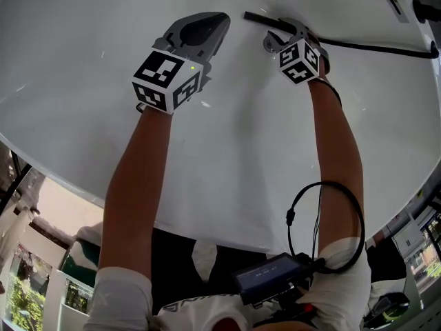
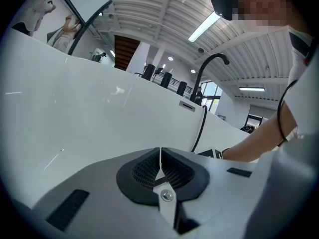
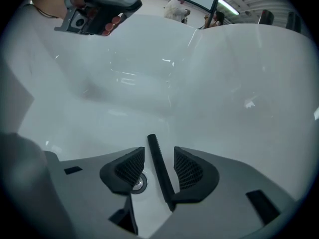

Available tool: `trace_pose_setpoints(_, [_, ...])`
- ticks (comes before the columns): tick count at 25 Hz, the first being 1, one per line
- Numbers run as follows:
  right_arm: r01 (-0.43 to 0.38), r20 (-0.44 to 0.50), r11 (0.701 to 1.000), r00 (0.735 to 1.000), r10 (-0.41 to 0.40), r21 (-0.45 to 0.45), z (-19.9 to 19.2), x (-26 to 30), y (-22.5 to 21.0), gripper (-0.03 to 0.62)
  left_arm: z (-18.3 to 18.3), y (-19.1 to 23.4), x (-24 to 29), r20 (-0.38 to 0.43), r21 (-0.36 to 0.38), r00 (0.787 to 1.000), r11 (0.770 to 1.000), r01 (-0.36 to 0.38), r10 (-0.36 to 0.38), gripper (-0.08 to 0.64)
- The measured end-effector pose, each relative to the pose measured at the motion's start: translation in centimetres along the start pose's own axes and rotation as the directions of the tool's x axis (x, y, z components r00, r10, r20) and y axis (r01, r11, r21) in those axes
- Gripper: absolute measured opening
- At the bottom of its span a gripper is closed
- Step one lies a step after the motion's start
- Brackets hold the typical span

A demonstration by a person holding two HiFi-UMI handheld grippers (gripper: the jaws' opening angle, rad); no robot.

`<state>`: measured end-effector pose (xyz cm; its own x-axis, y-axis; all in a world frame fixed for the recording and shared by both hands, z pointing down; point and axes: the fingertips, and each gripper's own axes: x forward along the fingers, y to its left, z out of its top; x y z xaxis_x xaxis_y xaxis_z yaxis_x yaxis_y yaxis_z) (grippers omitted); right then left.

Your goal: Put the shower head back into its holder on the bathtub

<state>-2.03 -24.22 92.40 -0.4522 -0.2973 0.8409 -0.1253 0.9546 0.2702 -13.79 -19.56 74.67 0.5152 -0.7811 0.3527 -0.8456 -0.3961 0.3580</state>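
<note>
The shower head (image 1: 260,18) is a slim black wand lying on the white tub floor (image 1: 83,61), and its black hose (image 1: 372,47) runs off to the right. My right gripper (image 1: 277,38) hangs just over the wand. In the right gripper view the shower head (image 3: 160,176) lies between the spread jaws of the right gripper (image 3: 159,153), and neither pad touches it. My left gripper (image 1: 218,22) hovers to the left of the wand, apart from it. In its own view the left gripper (image 2: 160,156) is shut on nothing.
A black curved tap (image 2: 209,68) rises from the tub's far rim (image 2: 149,91), with the hose (image 2: 201,128) hanging beside it and a small grey fitting (image 2: 187,106) on the rim. The round drain (image 3: 139,183) sits under the right gripper's left jaw. A cable loop (image 1: 324,226) hangs off my right forearm.
</note>
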Motion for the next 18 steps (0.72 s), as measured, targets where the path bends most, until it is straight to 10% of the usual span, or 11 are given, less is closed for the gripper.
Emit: trace_pose_setpoints(18, [-0.133,-0.221,0.987,0.969,0.110,-0.093,-5.4,9.6,0.3,0.196,-5.0,3.1,3.4,-0.039,-0.026,0.999,1.000,0.011,-0.012,0.025])
